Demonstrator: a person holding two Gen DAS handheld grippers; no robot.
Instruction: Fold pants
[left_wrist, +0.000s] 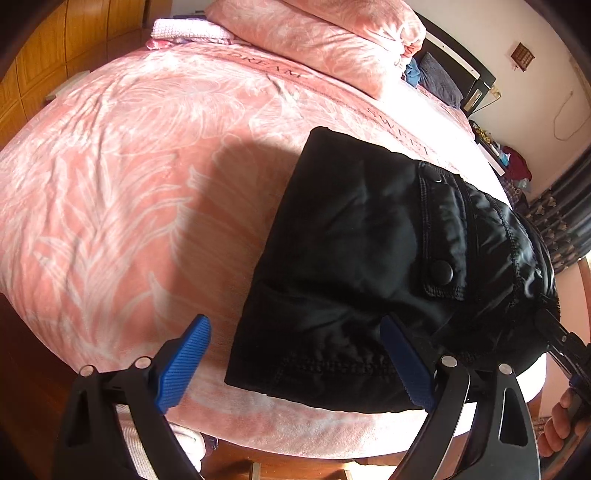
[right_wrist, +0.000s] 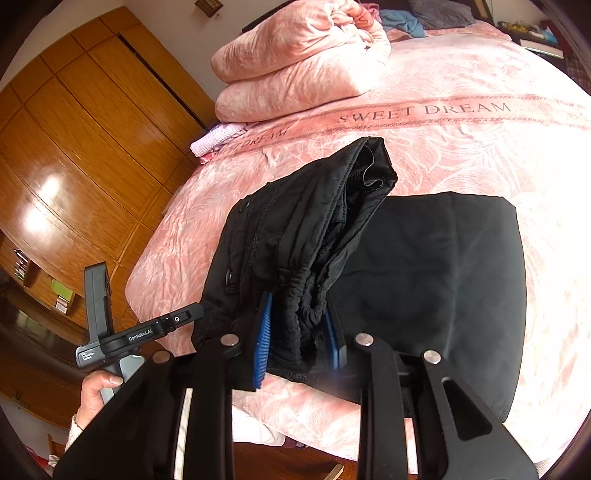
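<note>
Black pants (left_wrist: 354, 266) are lying on the pink bedspread (left_wrist: 110, 184) near the front edge of the bed, and we are seeing them already folded into a thick bundle. In the left wrist view, our left gripper (left_wrist: 295, 363) is hanging with its blue pads (left_wrist: 183, 363) spread wide; one pad is over the bedspread beside the bundle, the other is over the bundle's near corner, and nothing is lying between them. A pocket flap with a snap button (left_wrist: 441, 272) is facing up on the pants. In the right wrist view, our right gripper (right_wrist: 297, 341) is clamping the gathered elastic waistband (right_wrist: 306, 314) and is lifting this upper layer, so it is standing up as a ridge above the flat lower layer (right_wrist: 443, 277) of the pants. Our left hand (right_wrist: 98, 393) is showing at the left in that view, wrapped around the handle of the other gripper. Behind the pants, a folded pink quilt (right_wrist: 295, 66) is resting on the bed, and wooden wardrobe doors (right_wrist: 74, 155) are standing at the left side.
</note>
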